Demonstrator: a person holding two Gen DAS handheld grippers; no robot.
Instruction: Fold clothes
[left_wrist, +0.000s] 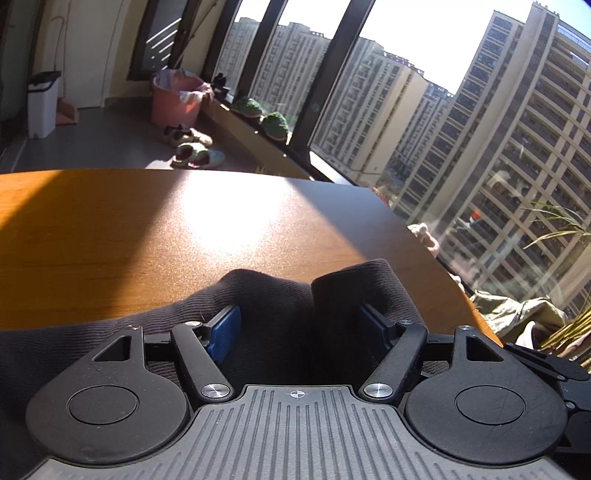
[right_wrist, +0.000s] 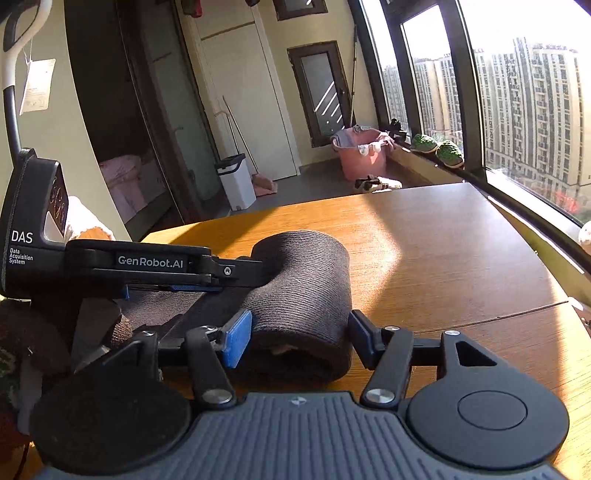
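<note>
A dark grey ribbed garment (left_wrist: 273, 299) lies folded over at the near edge of the wooden table (left_wrist: 147, 229). In the left wrist view my left gripper (left_wrist: 299, 328) stands open, its blue pads (left_wrist: 223, 332) wide apart, with bunched cloth between them. In the right wrist view the same garment (right_wrist: 306, 284) forms a thick rolled fold. My right gripper (right_wrist: 299, 336) is open around the fold's near end, pads (right_wrist: 236, 339) on either side. The left gripper (right_wrist: 207, 273) reaches in from the left, its fingertips hidden under the fold.
A pink basket (right_wrist: 364, 157) with laundry stands on the floor by the window, shoes (left_wrist: 192, 146) beside it. A white bin (right_wrist: 236, 181) stands by the wall. Green slippers (left_wrist: 273, 123) lie on the sill. More clothes (left_wrist: 517, 314) lie off the table's right edge.
</note>
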